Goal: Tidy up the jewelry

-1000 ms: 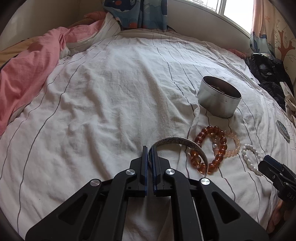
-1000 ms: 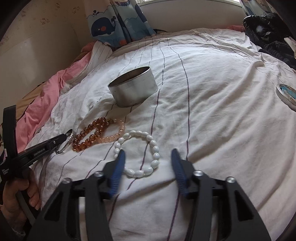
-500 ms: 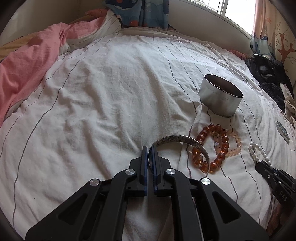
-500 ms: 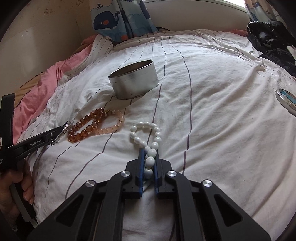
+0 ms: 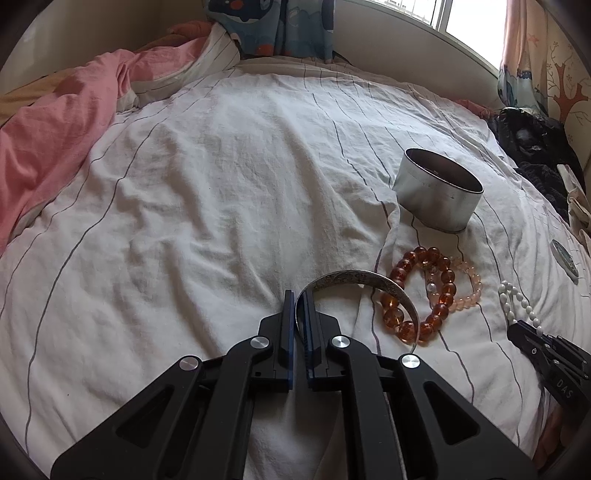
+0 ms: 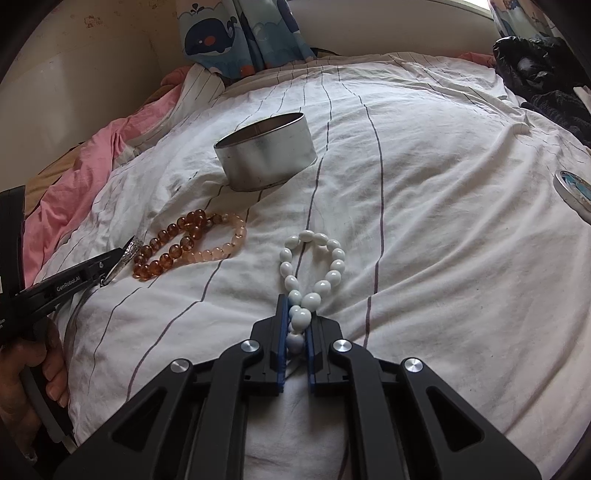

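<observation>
Tin [image 6: 265,153] upright on bed [image 5: 221,184], amber bracelet [image 6: 170,249] and pink bracelet [image 6: 225,245] nearby | left gripper [image 5: 300,308] clamps silver bangle [image 5: 364,282] | right gripper [image 6: 295,321], wide a second ago, pinches white bracelet [image 6: 314,258], fingers easing apart

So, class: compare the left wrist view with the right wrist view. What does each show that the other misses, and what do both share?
Only the left wrist view: the bright window and the inside of the round tin.
Only the right wrist view: the hand holding the left gripper.
Both: tin, amber bead bracelet, pink bead bracelet, white bead bracelet in the right gripper, and silver bangle.
</observation>
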{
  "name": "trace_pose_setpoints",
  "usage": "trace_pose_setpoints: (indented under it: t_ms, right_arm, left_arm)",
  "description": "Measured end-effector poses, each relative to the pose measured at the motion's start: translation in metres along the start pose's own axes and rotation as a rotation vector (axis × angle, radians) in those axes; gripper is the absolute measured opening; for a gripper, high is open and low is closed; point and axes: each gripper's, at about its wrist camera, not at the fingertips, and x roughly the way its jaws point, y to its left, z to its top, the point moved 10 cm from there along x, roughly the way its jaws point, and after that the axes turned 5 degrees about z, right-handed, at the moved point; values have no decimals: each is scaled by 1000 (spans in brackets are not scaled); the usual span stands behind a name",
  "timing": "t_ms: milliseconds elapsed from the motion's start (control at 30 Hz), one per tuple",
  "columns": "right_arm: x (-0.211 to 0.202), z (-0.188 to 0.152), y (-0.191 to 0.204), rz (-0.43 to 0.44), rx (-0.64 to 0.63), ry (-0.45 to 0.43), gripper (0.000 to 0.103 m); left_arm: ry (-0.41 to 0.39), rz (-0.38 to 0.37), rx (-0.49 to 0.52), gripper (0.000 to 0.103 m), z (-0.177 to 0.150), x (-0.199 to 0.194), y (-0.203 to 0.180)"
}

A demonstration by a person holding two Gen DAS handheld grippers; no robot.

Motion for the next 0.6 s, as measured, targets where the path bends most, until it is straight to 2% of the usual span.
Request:
trace_pose_setpoints:
  t_ms: [33, 100, 167, 533, 600]
  right_arm:
    - [-1, 1, 1, -9, -7, -8, 18]
    - [-4, 2, 2, -34, -25, -24, 37]
    - [-5, 2, 4, -57, -45, -32, 41]
    - [-3, 2, 2, -63, -48, -32, 41]
    - [-3, 2, 1, -65, -49, -33, 41]
  left_arm:
    - [1, 1, 0, 5, 0, 0, 0]
    - [2, -1, -4, 6, 0, 0, 0]
    - [2, -1, -6, 6, 0, 0, 0]
    - [2, -5, -7, 8, 0, 0, -1]
    - [1, -12, -7, 12, -1, -1, -2]
